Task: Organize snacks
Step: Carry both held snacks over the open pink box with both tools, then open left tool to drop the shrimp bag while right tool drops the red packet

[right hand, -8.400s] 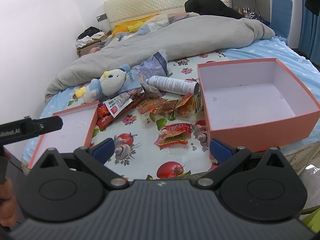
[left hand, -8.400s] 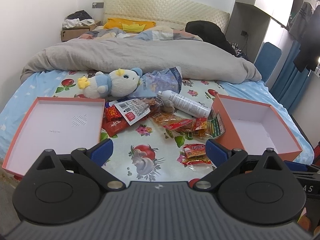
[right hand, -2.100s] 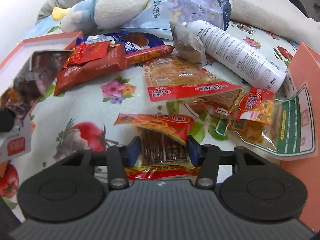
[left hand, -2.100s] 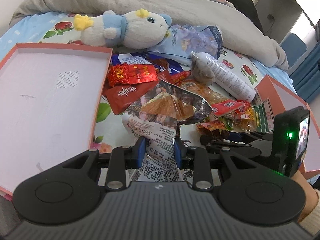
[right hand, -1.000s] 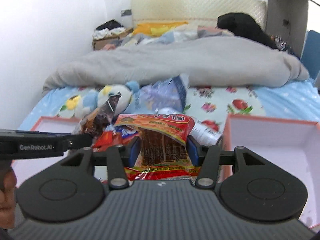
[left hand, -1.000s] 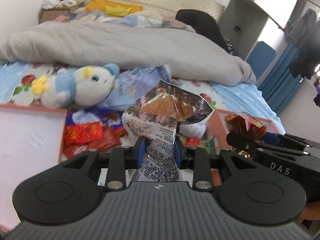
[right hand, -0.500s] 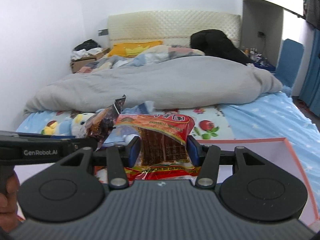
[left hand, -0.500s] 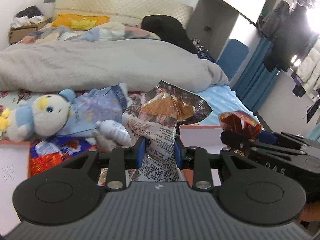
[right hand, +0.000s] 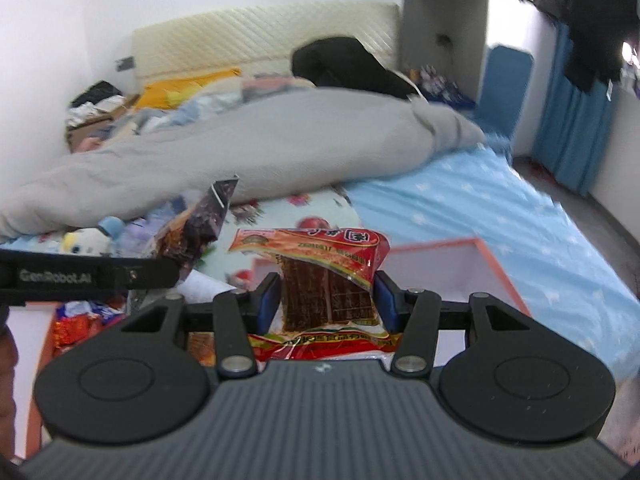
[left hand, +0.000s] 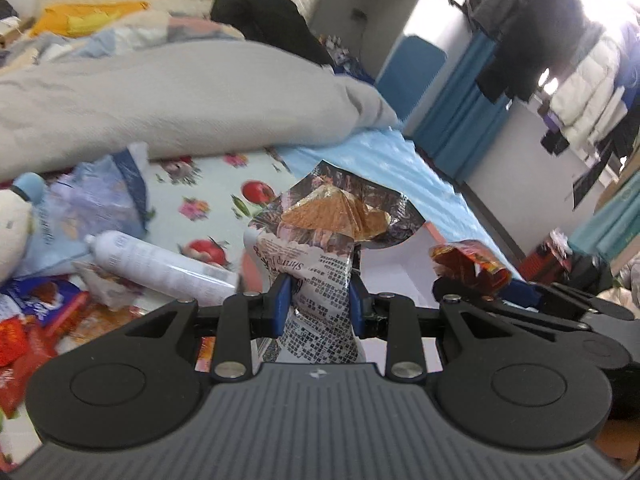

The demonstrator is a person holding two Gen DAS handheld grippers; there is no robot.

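Note:
My left gripper is shut on a newsprint-patterned snack bag and holds it up in the air. My right gripper is shut on a red packet of brown dried strips, also lifted. Both are above the near wall of the orange box with a white inside, which also shows in the left wrist view. The right gripper with its red packet shows at the right of the left wrist view. The left gripper's arm and its dark bag show at the left of the right wrist view.
More snack packets lie on the fruit-print sheet at the left, with a white spray can, a pale blue bag and a plush toy. A grey duvet lies behind. The orange lid tray is at far left.
Both grippers have swung further right with their packets. The orange box is now more directly below and ahead, and the snack pile has slid to the left of both views.

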